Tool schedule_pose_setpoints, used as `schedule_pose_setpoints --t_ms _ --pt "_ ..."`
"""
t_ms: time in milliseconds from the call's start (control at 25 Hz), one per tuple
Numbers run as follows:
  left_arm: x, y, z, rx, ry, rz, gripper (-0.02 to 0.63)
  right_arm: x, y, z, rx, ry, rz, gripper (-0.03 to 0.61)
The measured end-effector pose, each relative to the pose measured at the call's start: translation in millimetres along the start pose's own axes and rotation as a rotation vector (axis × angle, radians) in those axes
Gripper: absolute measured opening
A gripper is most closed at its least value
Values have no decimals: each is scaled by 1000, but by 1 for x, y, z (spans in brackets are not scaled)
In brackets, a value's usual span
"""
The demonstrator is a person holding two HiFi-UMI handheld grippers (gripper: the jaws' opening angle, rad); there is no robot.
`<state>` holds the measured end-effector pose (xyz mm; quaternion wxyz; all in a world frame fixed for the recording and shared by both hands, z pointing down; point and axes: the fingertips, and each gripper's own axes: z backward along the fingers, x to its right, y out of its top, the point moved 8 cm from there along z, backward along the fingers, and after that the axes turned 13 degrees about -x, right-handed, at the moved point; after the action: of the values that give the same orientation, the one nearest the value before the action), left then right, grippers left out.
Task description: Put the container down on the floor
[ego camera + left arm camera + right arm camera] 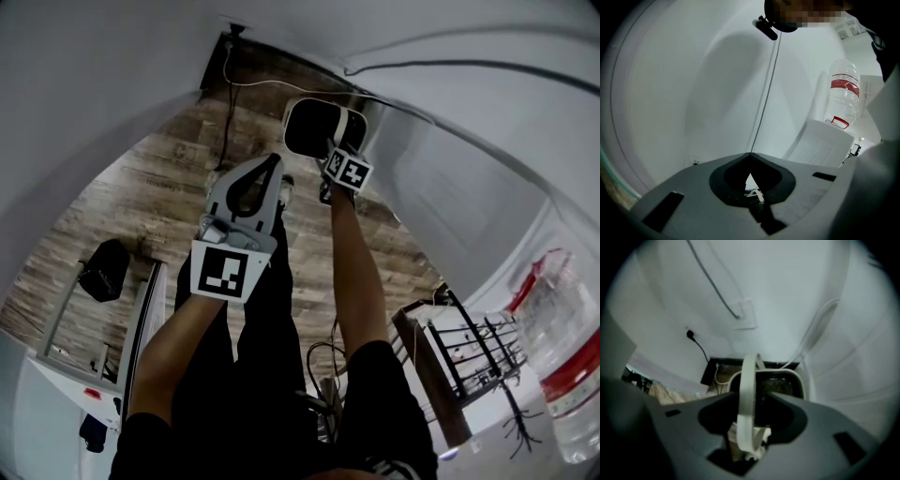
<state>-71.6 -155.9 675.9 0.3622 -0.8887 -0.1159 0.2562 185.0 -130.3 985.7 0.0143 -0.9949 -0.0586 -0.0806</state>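
A white container (309,127) with a dark inside stands on the wood floor (141,187) in the corner where two white walls meet. My right gripper (336,155) reaches down to its near rim. In the right gripper view the container's rim (799,380) lies just ahead, and its white band handle (747,380) rises between the jaws of the right gripper (752,397). The jaws stand apart, wider than the band. My left gripper (270,161) hangs beside the person's leg, clear of the container. It is shut and holds nothing, and its tips (750,155) meet in front of a bare wall.
A black cable (225,103) runs down the wall to the floor by the container. A black wire rack (478,352) and a large water bottle (572,375) stand at the right. A black object (105,269) sits on white furniture at the left. The left gripper view shows a bottle (843,93).
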Motion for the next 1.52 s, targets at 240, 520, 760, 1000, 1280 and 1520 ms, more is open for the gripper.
schedule_pose_setpoints --t_ms 240,520,760,1000,1280,1520 --pt "5 7 5 7 -5 -14 28 4 -1 9 -5 -32 18 195" --pt "11 8 7 4 -15 -15 28 7 -3 16 2 -38 14 195" --pt "21 14 15 11 -21 -23 28 12 -9 29 4 -45 -5 195" --pt "28 27 38 14 -20 -38 27 13 -19 55 5 -52 -26 195" --pt "44 49 92 31 -7 -42 28 -8 -53 118 36 -23 -56 193" --pt "51 85 108 91 -17 -91 27 -29 -39 183 135 15 -40 160"
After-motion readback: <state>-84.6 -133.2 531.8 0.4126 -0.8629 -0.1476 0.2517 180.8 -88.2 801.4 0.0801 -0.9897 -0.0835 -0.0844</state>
